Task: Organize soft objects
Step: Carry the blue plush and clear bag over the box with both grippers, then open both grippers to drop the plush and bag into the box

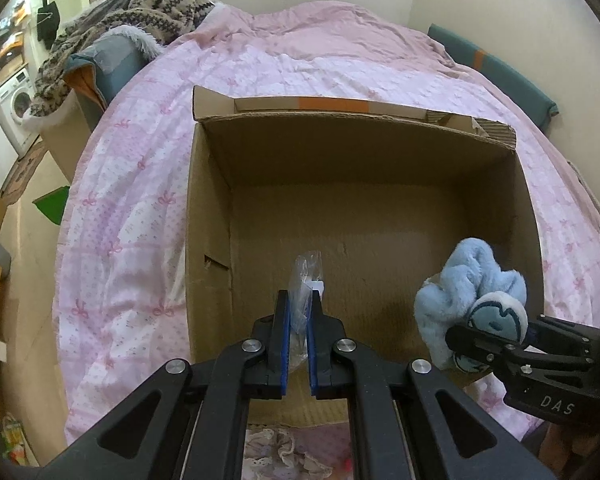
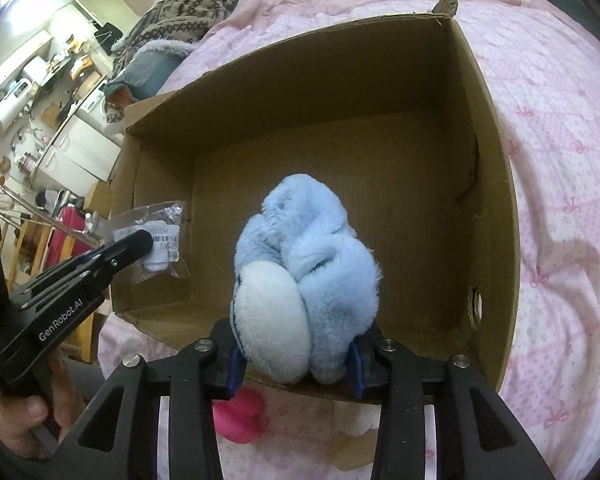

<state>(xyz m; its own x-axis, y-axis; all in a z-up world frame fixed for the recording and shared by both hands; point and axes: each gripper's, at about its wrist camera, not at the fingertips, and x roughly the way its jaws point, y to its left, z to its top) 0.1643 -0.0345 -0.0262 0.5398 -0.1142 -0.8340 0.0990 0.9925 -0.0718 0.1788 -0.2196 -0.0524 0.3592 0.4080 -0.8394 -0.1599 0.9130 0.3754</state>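
Left wrist view: your L gripper point(image 1: 298, 312) pinches a clear bag point(image 1: 306, 280) and your R gripper point(image 2: 296, 354) is clamped on the blue plush point(image 2: 304, 280), both held over the open, empty-looking box point(image 1: 208, 208) on the bed point(image 1: 132, 184), prob. ready to drop in

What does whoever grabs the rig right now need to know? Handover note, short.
Left gripper: shut on the clear plastic packet, held over the box's near-left corner.
Right gripper: shut on the blue plush toy, held over the box's near edge.
Cardboard box sits open on the pink quilt; nothing visible inside yet.
Done: both items picked up.
Left: release both into the box. A pink item lies on the quilt near the box, probably next.
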